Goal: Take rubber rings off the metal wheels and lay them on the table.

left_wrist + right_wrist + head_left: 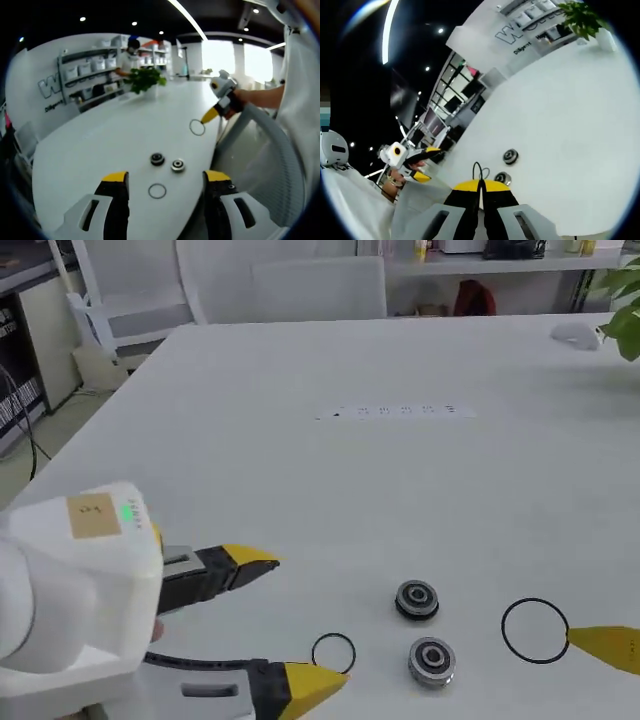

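Two metal wheels point(417, 600) point(432, 660) lie side by side on the white table point(300, 440); they show again as wheels point(157, 159) point(178, 165) and wheels point(510, 156) point(501, 177). A small black rubber ring point(333, 652) point(157, 190) lies flat near the front edge, between the spread jaws of my open left gripper point(285, 625) point(166, 177). My right gripper point(572, 638) point(479, 187) is shut on the edge of a larger black ring point(535, 630) point(197, 127) point(479, 170), to the right of the wheels.
A faint printed strip point(400, 411) crosses the middle of the table. A white rounded object point(577, 335) and a green plant point(625, 310) sit at the far right. A white chair point(320, 285) stands behind the table, whose left edge runs diagonally.
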Available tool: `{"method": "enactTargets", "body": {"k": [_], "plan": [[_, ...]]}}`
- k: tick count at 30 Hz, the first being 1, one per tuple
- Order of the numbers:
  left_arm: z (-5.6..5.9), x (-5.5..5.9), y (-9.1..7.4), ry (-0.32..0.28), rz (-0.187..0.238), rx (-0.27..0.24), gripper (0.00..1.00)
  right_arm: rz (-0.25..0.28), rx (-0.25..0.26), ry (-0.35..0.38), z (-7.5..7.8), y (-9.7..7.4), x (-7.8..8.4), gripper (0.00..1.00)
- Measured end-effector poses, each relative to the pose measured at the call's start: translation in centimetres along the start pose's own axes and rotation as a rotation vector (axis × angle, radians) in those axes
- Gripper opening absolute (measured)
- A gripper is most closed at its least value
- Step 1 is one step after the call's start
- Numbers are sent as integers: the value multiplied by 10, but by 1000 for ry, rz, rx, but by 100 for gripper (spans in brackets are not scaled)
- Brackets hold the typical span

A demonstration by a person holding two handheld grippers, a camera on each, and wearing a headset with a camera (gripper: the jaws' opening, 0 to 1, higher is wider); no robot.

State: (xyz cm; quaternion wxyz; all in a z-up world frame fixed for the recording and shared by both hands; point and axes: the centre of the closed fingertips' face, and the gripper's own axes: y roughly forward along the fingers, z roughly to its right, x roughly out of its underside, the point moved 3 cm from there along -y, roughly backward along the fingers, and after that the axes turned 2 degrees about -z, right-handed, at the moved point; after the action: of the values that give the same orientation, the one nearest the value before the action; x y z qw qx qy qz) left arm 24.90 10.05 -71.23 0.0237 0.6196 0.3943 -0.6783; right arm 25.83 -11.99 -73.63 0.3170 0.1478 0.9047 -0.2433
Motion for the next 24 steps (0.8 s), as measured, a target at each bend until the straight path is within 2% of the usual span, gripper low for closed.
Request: {"method": "enactTargets", "body": {"k": [4,9,13,18,24], "plan": [[-11,12,-13,-27,2,-26,60,-27,44,-56,-1,3,-1,0],[-20,24,-29,-47,7,-57,60,-37,55,-93,-7,2,-6,0],[-23,31,-41,-87,35,-63,61,-50,71,-121,-7,3,-10,0],[-28,45,-56,-105,21,-105,62,-76,81,-171,-8,6,-16,0],[-31,56,-68,-117,15,-137,62,-103,76,-221,-16,14,-21,0]]}}
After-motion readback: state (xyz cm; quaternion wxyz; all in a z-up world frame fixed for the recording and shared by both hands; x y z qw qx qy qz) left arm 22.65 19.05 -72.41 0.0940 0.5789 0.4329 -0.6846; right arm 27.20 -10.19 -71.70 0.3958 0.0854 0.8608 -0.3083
